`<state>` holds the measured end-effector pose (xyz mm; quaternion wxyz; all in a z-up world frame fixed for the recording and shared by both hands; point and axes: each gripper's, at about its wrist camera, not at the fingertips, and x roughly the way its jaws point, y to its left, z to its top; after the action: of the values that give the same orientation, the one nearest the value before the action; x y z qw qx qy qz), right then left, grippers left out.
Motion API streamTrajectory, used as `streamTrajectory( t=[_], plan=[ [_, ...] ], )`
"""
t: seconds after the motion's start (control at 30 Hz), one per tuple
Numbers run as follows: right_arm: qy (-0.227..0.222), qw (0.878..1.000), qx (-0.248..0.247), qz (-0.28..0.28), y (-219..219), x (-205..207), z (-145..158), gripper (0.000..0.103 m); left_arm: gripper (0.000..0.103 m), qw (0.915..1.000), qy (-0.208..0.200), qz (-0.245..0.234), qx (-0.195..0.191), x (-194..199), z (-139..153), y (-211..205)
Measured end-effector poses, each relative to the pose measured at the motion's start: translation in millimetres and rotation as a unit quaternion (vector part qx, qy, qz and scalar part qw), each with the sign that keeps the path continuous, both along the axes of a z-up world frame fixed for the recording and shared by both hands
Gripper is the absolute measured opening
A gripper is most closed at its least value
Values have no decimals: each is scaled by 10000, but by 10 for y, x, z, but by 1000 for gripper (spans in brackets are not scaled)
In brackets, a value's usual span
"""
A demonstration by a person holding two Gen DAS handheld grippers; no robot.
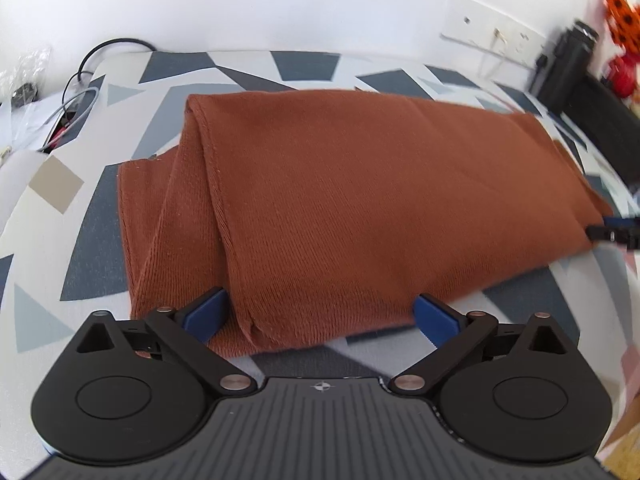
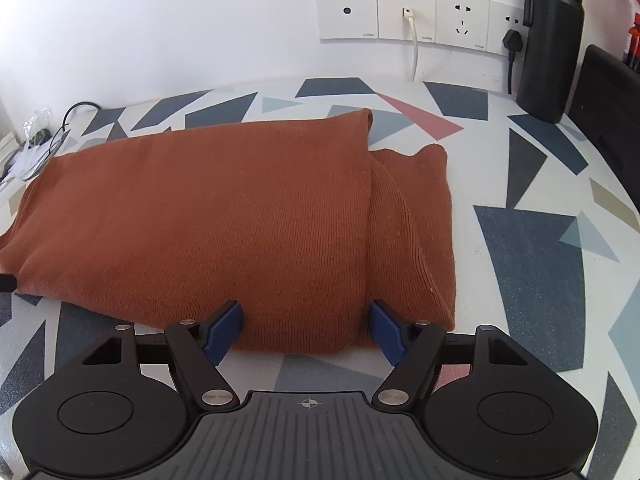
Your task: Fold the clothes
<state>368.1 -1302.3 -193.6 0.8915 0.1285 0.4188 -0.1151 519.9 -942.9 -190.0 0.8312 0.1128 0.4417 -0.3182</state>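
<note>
A rust-brown knitted garment (image 1: 360, 200) lies folded into a long bundle on the patterned table (image 1: 80, 240). My left gripper (image 1: 322, 314) is open wide at the garment's near edge, one blue pad (image 1: 208, 312) on either side of a fold, and the cloth lies smooth between them. The same garment (image 2: 220, 220) fills the right wrist view. My right gripper (image 2: 306, 330) straddles its near edge, with unbunched fabric filling the gap between the blue pads (image 2: 226, 326). A fingertip of the right gripper (image 1: 612, 232) shows at the garment's right end.
Cables (image 1: 76, 92) and a plastic bag (image 1: 24, 68) lie at the table's far left. A black bottle (image 2: 552, 40) stands at the far right under wall sockets (image 2: 404, 14), one with a white cable plugged in. A dark object (image 2: 612, 112) sits at the right edge.
</note>
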Motion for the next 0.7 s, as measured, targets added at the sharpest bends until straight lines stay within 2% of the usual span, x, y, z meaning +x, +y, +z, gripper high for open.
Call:
streamTrajectory(
  t=[0.07, 0.13, 0.23, 0.3, 0.37, 0.4, 0.47, 0.53, 0.63, 0.7],
  plan=[
    [-22, 10000, 15, -15, -1, -17, -2, 67, 102, 9997, -88, -96, 192, -52, -6, -43],
    [-21, 10000, 14, -35, 3, -5, 0, 68, 102, 9998, -40, -87, 199, -42, 10, -51],
    [-9, 10000, 48, -76, 2, 32, 10, 74, 102, 9978, 441, 291, -409, 139, 108, 88],
    [-33, 9999, 150, -61, -15, 53, 17, 84, 102, 9903, 746, 744, -901, 297, 203, 246],
    [-108, 9997, 228, -27, -18, 70, 47, 101, 102, 9815, 813, 1239, -1209, 466, 318, 421],
    [-183, 9996, 205, -42, -8, 72, 73, 102, 102, 9781, 789, 1428, -1289, 548, 360, 494],
    [-305, 9994, 150, -84, 4, 86, 123, 102, 102, 9751, 686, 1715, -1228, 714, 396, 589],
    [-375, 9990, 172, -156, -17, 112, 163, 102, 102, 9759, 690, 1847, -938, 922, 332, 617],
    [-405, 9984, 176, -356, -92, 160, 170, 102, 102, 9773, 647, 1940, -555, 1144, 148, 572],
    [-364, 9980, 140, -496, -145, 182, 171, 102, 102, 9806, 661, 1812, -356, 1217, 50, 469]
  ],
)
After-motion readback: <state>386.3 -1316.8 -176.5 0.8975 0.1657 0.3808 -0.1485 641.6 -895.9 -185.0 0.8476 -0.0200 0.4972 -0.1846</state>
